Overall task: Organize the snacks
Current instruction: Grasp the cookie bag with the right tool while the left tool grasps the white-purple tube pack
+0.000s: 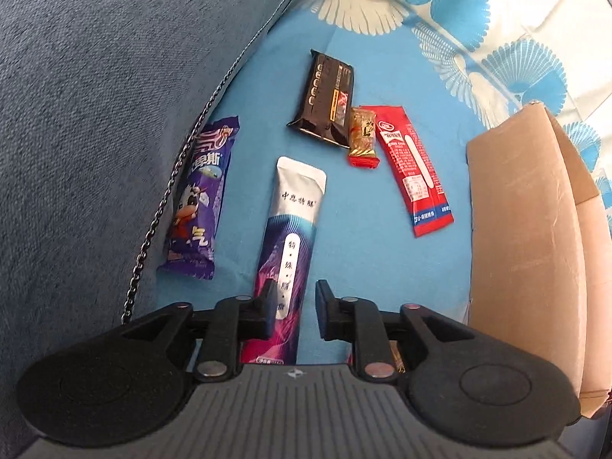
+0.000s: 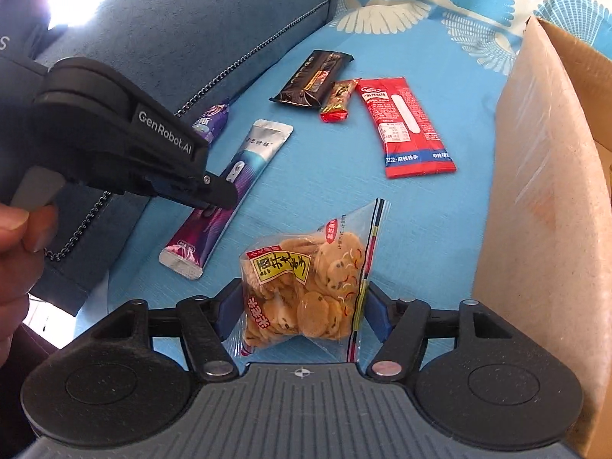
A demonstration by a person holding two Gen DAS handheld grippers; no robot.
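Beside the box (image 2: pixel 543 206) on the blue sheet (image 2: pixel 440 210), the right gripper (image 2: pixel 302 306) had its fingers around the cracker bag (image 2: pixel 306 290), seemingly for boxing, while the left gripper (image 1: pixel 292 310), fingers parted and empty, hovered over the sachet (image 1: pixel 288 229).

Glossy foil sachet (image 1: pixel 285 252) and shiny red wrapper (image 2: pixel 407 126) lie on matt blue cloth (image 1: pixel 363 229) — the cracker bag (image 2: pixel 306 290) is clear crinkled plastic, the box (image 2: pixel 543 206) rough brown cardboard.
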